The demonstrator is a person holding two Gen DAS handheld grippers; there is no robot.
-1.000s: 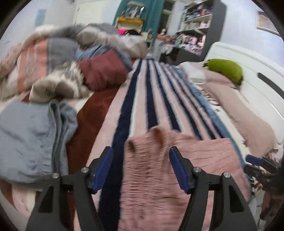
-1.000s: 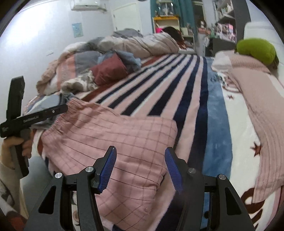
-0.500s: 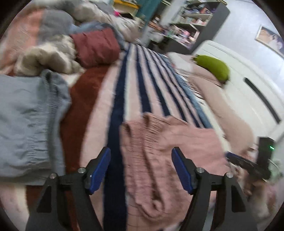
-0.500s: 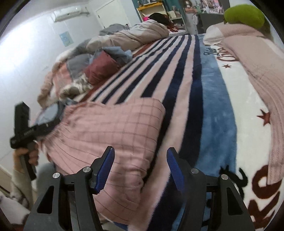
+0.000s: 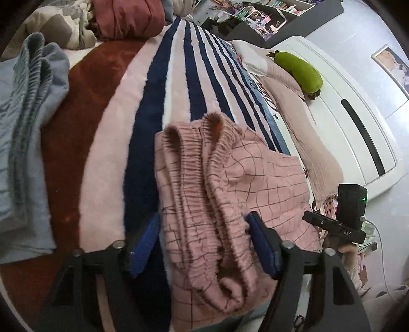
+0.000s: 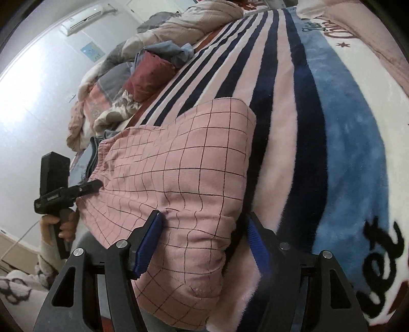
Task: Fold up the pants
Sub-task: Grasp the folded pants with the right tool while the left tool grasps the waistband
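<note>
Pink pants with a dark grid check (image 5: 255, 173) (image 6: 179, 166) lie folded near the front edge of the striped bed blanket (image 5: 179, 84). Their gathered waistband (image 5: 194, 163) is bunched toward my left gripper (image 5: 204, 237). Its jaws are closing with that bunched fabric between the blue pads, and I see no firm pinch. My right gripper (image 6: 204, 235) straddles the opposite folded end. Its jaws are opening, with one pad over the cloth and the other beside its edge. Each hand-held gripper also shows in the other view: the right gripper (image 5: 340, 224) and the left gripper (image 6: 64, 194).
A folded grey-blue garment (image 5: 23, 127) lies left of the pants. A maroon garment (image 5: 125, 18) and rumpled bedding (image 6: 115, 84) are heaped at the far side. A green plush (image 5: 299, 69) rests on a pink cover (image 5: 306, 132) by the white headboard (image 5: 358, 127).
Both grippers have dropped and tipped down toward the pants. The waistband now sits between the left jaws, which have narrowed. The folded end sits between the right jaws, which have widened.
</note>
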